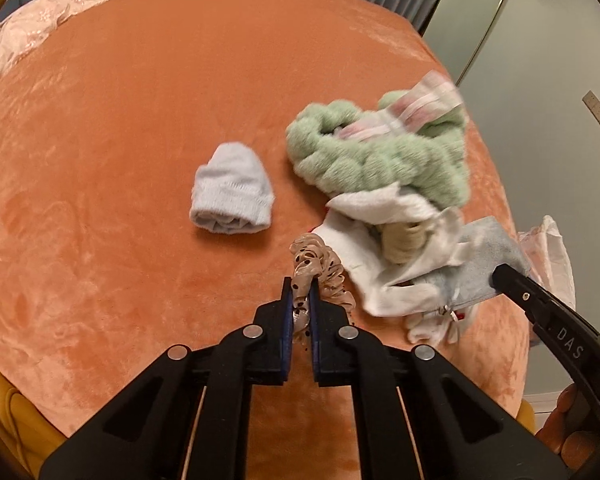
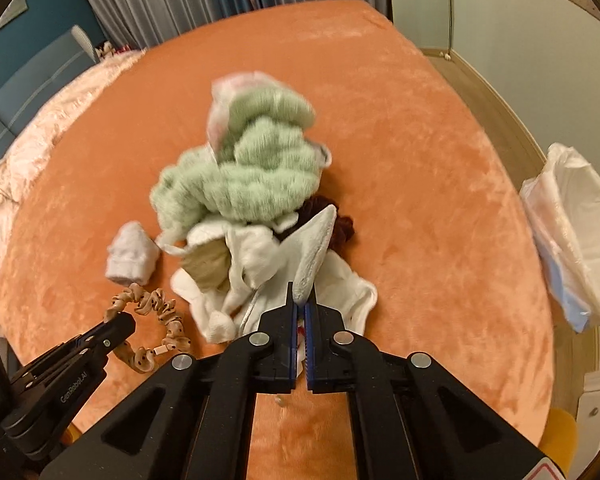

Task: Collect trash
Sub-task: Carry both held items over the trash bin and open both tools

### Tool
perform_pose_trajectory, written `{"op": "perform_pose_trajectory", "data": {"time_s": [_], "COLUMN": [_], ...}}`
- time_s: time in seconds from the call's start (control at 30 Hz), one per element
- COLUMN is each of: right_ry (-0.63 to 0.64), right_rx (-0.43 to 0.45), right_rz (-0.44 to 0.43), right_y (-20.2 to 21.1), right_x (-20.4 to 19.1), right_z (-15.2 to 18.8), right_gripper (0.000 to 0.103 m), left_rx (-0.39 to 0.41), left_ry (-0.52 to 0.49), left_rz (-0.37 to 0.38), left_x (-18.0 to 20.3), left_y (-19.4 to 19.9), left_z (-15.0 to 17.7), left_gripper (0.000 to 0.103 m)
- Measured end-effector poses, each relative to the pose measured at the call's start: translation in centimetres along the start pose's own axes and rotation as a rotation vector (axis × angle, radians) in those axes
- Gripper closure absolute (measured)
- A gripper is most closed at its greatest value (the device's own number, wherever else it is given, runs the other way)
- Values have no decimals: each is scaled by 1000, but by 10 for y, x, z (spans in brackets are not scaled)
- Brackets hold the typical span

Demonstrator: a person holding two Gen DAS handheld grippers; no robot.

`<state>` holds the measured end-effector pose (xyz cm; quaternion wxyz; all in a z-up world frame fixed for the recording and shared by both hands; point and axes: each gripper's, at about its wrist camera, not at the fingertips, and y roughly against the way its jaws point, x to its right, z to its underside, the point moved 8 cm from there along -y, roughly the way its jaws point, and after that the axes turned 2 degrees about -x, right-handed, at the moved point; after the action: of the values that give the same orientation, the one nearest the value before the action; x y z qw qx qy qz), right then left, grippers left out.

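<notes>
From the left wrist view, the left tool point(image 1: 300, 292) had its jaws pinched narrow on a beige dotted scrunchie point(image 1: 320, 268), which lay on the orange plush bed cover point(image 1: 120, 140). At about ten o'clock from it sat a rolled pale blue sock point(image 1: 232, 196); at one o'clock the heap of laundry, topped by a fluffy green scarf point(image 1: 380, 156) over white cloths point(image 1: 364, 256). The right tool point(image 1: 500, 276) came in from four o'clock, gripping a pale grey cloth point(image 1: 488, 248). A white plastic bag point(image 1: 552, 248) showed past the bed's edge at three o'clock.

From the right wrist view, the right tool point(image 2: 301, 300) was nearly closed on the edge of that grey cloth point(image 2: 316, 252), the heap dead ahead at twelve o'clock. The left tool point(image 2: 118, 326) held the scrunchie point(image 2: 156, 312) at nine o'clock, the sock point(image 2: 132, 256) beyond it. The bag point(image 2: 572, 232) hung open at three o'clock, probably lining a bin, though the blur left that unsure.

To do this well, each tool should lift straight up until its piece clears the heap, so nothing else drags along, then swing to the bag's mouth before releasing.

The bed was broad and soft, with a pink embroidered quilt point(image 1: 52, 12) at its far left, grey curtains point(image 2: 172, 0) behind, and pale wardrobe doors point(image 1: 480, 20) to the right.
</notes>
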<state>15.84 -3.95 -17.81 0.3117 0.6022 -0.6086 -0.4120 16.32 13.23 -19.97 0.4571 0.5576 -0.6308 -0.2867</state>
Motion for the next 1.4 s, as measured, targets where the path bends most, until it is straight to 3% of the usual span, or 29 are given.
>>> {"op": "perform_pose_trajectory", "data": {"time_s": [0.37, 0.73, 1.03, 1.2, 1.4], "right_ry": [-41, -115, -201, -247, -284], "right_rx": [203, 362, 391, 364, 321], "right_rz": [-39, 22, 137, 179, 205], "right_y": [108, 201, 226, 214, 192], "right_x": [38, 133, 237, 281, 312], "right_z": [-43, -79, -83, -80, -78], "right_gripper": [100, 100, 100, 100, 100], "left_rx": [136, 209, 160, 105, 66], "left_ry": [-135, -314, -412, -439, -476], "left_rz": [114, 249, 346, 394, 398], "left_x": [84, 238, 351, 396, 433], "left_y": [92, 140, 126, 98, 64], "left_z": [-37, -50, -37, -26, -18], "left_gripper": [97, 97, 96, 96, 95]}}
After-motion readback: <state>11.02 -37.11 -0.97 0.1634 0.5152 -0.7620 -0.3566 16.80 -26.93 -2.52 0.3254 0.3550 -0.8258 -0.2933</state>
